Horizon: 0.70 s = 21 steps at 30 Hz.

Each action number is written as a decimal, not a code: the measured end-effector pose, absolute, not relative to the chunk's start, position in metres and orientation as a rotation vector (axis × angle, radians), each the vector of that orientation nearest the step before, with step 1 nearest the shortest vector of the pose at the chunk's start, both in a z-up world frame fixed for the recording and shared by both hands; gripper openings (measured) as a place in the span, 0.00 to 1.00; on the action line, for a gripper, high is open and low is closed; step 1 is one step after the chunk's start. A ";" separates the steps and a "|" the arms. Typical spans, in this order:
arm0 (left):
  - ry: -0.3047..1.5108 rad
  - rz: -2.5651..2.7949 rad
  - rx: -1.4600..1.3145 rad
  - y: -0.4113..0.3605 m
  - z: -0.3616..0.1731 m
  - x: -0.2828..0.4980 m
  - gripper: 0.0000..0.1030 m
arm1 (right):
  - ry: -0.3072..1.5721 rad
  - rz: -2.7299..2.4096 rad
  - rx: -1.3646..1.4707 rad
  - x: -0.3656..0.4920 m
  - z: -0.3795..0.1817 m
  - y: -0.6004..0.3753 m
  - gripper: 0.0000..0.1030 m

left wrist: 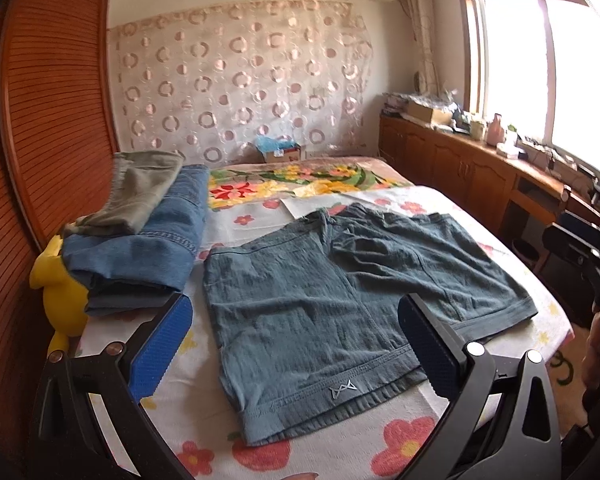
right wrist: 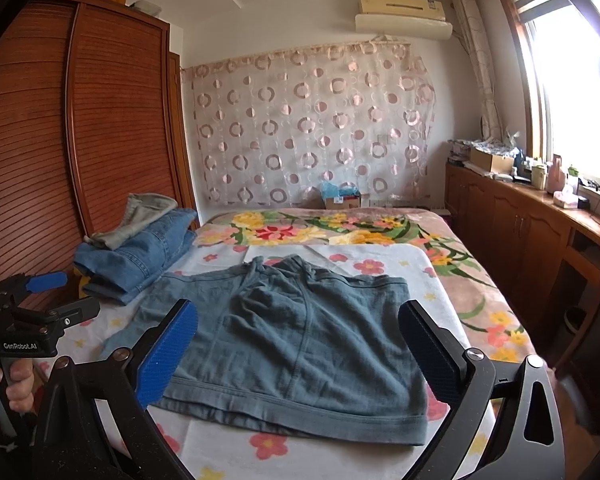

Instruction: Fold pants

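Left gripper: jaws wide apart, empty, above the shorts' near hem; I hold it ready to pinch.
Shorts: flat on the sheet, unfolded.
Pile: folded clothes, left of the shorts.
Right gripper: spread wide, holding nothing, over the shorts.
Hand: gripping the left handle.

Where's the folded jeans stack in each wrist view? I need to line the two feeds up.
Left wrist view: the folded jeans stack lies at centre-left on the bed, left of the teal shorts, with a grey-green garment on top.
Right wrist view: the folded jeans stack lies at middle-left, beyond the shorts' left edge, near the wardrobe.
Shared landmark: the circle-patterned curtain on the far wall.
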State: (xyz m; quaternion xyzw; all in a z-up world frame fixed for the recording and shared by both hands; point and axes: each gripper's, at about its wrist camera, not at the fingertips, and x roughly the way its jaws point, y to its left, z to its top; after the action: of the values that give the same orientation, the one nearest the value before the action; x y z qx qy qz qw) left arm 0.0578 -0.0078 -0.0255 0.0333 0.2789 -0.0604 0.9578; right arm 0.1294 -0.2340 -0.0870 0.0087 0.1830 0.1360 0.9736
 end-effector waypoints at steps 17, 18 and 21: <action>0.685 -0.257 0.119 -0.029 -0.053 0.097 1.00 | 0.585 0.288 -0.035 0.210 -0.091 -0.265 0.59; 0.690 -0.255 0.121 -0.030 -0.054 0.099 1.00 | 0.602 0.285 -0.036 0.216 -0.090 -0.267 0.58; 0.715 -0.255 0.119 -0.030 -0.060 0.106 1.00 | 0.651 0.279 -0.030 0.234 -0.087 -0.274 0.53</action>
State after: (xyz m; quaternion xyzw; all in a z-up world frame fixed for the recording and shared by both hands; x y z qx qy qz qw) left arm 0.1063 -0.0300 -0.0602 0.0579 0.3487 -0.1246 0.9271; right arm 0.2339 -0.2744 -0.0872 -0.0145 0.3187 0.1368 0.9378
